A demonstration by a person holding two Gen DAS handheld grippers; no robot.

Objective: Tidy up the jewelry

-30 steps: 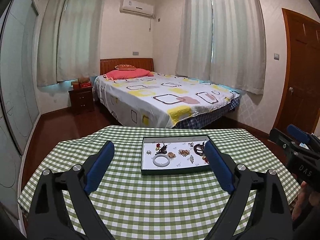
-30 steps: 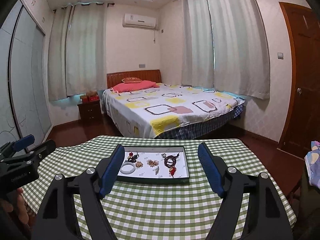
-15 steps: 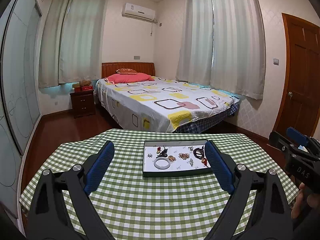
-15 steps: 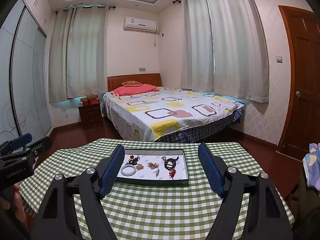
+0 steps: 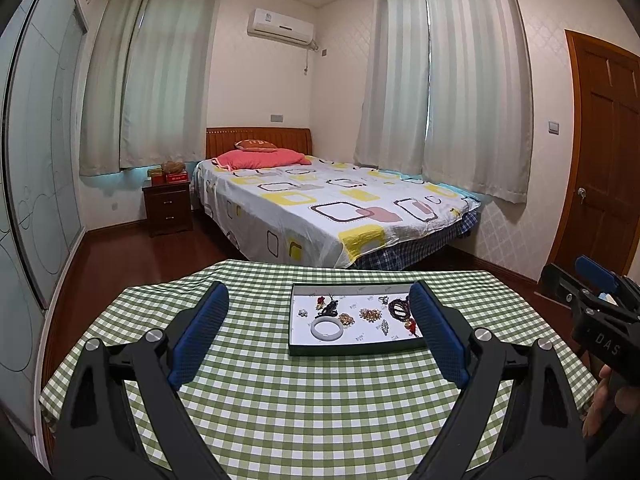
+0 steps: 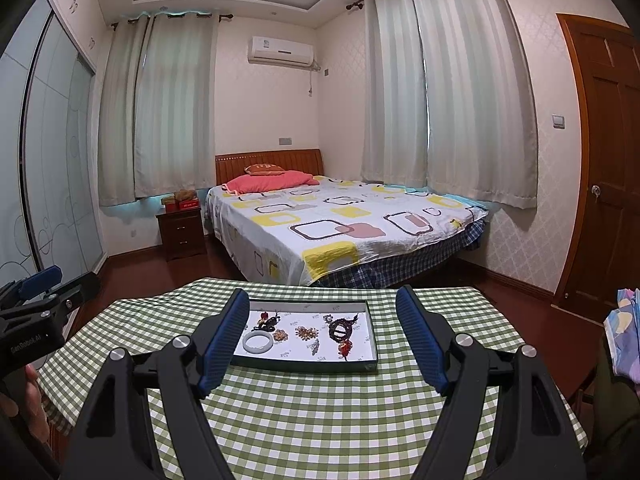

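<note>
we hold our left tongs (image 5: pixel 318 330) and right tongs (image 6: pixel 320 334) released, blue ribbed pads spread wide, both above the worktop (image 5: pixel 320 408) with its green checked cloth. ahead of both sits the shallow dark-rimmed tray (image 6: pixel 308 366), white inside, carrying a smooth pale bangle (image 6: pixel 259 343), dark beads (image 6: pixel 339 329) and small gold clusters. bare cloth lies between tongs and tray.

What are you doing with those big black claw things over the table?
A person holds a gripper in each hand above a table with a green checked cloth. The left gripper and the right gripper both have their jaws wide open and hold nothing. Ahead of them sits a tray with jewelry lying loose inside: a white bangle, a dark bead bracelet and some small pieces. Nothing has been picked up yet.
</note>
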